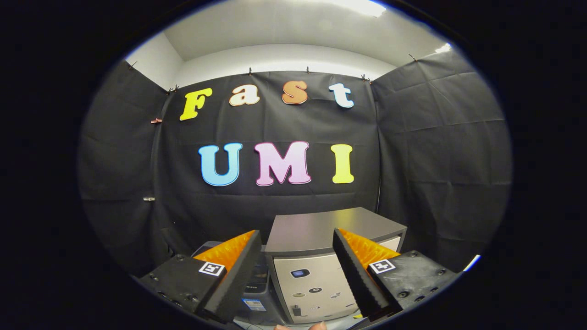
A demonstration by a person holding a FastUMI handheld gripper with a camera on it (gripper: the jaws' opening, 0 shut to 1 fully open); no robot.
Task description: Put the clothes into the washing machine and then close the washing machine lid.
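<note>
My gripper [298, 275] fingers are wide apart and hold nothing; the washing machine [321, 256] sits low in the middle, just beyond them, its flat lid [321, 229] down (done or not, I can't tell); I spot no clothes.

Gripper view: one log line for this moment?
hand-held gripper: open, holding nothing | washing machine: just ahead of the fingers, lid down | clothes: not picked up yet

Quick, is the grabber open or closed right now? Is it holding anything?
Hand-held gripper: open, holding nothing; the washing machine shows between its fingers.
</note>
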